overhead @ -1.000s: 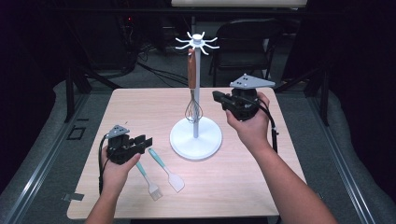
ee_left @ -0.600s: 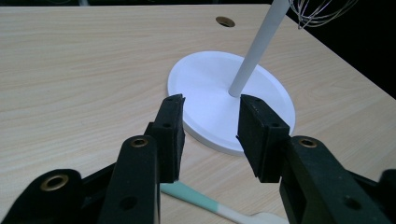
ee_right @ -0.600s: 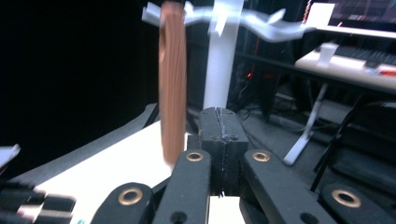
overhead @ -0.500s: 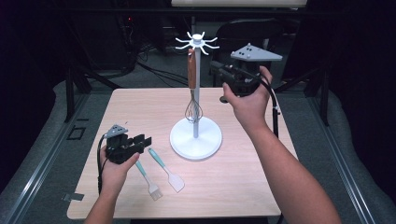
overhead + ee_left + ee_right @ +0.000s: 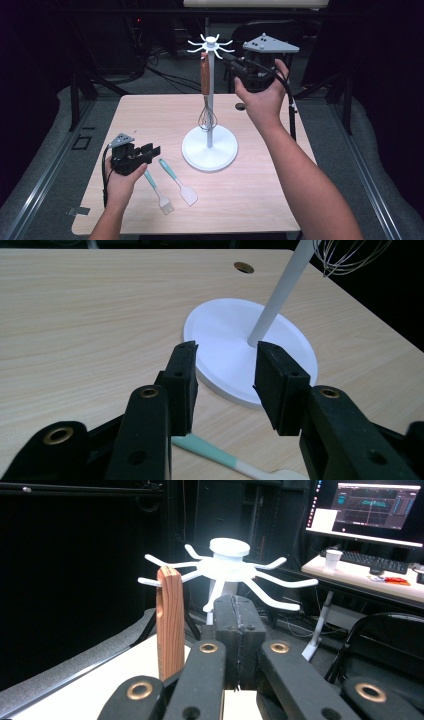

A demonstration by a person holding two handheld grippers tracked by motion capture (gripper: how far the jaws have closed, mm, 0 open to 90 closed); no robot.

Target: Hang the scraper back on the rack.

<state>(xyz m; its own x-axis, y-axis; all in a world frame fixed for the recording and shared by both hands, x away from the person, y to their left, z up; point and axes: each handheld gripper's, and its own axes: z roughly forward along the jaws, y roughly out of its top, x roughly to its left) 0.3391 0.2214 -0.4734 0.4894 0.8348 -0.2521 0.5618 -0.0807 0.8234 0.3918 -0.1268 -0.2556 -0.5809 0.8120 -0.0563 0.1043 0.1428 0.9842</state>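
Whisk [image 5: 206, 118] hangs on rack [image 5: 210, 145]; right gripper [image 5: 234, 61], jaws together and empty, near hooks could knock it loose; left gripper [image 5: 149, 150] apart above spatula [image 5: 180, 182] on counter [image 5: 260, 190].

White rack [image 5: 209, 145] on light wood-grain bench [image 5: 280, 200]. Whisk [image 5: 205, 80]: reddish-brown striped wooden handle, silver wires. Spatula [image 5: 178, 183] and brush [image 5: 156, 191]: teal handles, whitish heads. Both tongs black, left [image 5: 150, 150], right [image 5: 235, 625], brass-coloured rivets, grey top plates.
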